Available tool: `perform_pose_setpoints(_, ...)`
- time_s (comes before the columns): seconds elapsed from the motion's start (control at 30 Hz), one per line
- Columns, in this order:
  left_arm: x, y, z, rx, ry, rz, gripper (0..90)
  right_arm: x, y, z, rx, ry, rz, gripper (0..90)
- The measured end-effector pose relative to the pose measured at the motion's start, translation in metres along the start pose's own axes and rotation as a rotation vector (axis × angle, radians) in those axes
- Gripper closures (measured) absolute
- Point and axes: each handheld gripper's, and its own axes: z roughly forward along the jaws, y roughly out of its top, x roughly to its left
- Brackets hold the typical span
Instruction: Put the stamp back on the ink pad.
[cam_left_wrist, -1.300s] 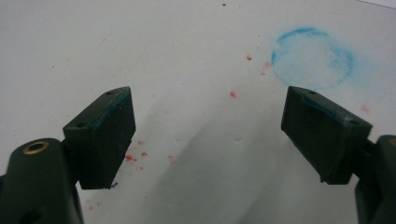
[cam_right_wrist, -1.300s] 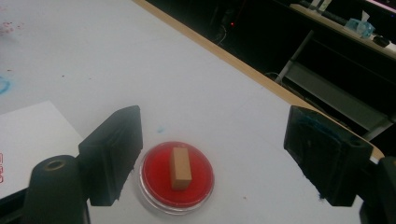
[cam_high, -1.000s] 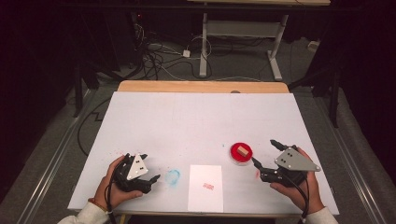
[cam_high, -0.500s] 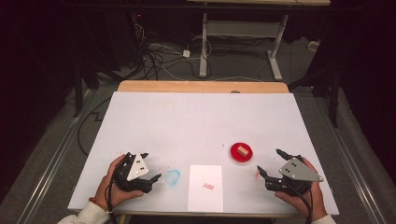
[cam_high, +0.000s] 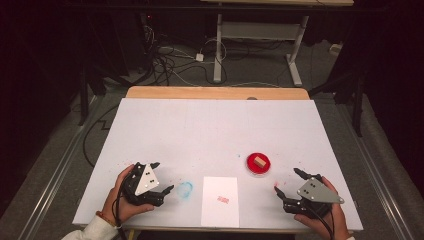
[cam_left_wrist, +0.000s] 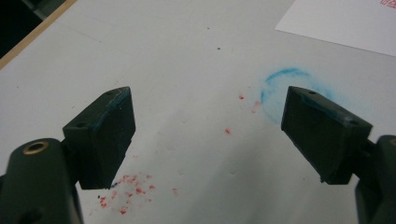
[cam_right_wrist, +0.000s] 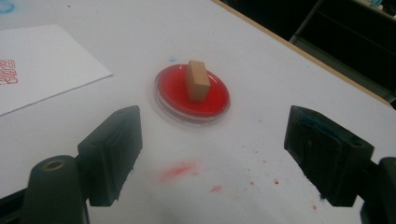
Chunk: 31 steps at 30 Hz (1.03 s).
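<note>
Right gripper (cam_high: 289, 181): jaws wide open, holding nothing, low over the bench (cam_high: 210, 130).
Wooden block (cam_right_wrist: 197, 80): upright in the red ink dish (cam_right_wrist: 217, 105), ahead of the right jaws, apart from them.
Left gripper (cam_high: 162, 177): jaws open, empty, beside a blue ring stain (cam_left_wrist: 275, 84).

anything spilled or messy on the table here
Yes. Red ink specks stain the white table in front of the red ink pad, where the wooden stamp block stands upright, and a smudged blue ring marks the surface beside the paper sheet. Nothing looks damaged.
</note>
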Motion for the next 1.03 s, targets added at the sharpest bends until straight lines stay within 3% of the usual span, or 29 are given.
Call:
perform_pose_setpoints(0.53, -0.0012, 0.0007, 0.0045, 0.014, -0.014, 0.006, 17.1, 0.0028, 0.0028, -0.0041, -0.043, 0.002, -0.008, 20.6)
perform_pose_setpoints(1.03, 0.0007, 0.0013, 0.0078, 0.018, -0.013, 0.008, 17.1, 0.0026, 0.003, -0.0021, -0.038, 0.007, -0.005, 20.6)
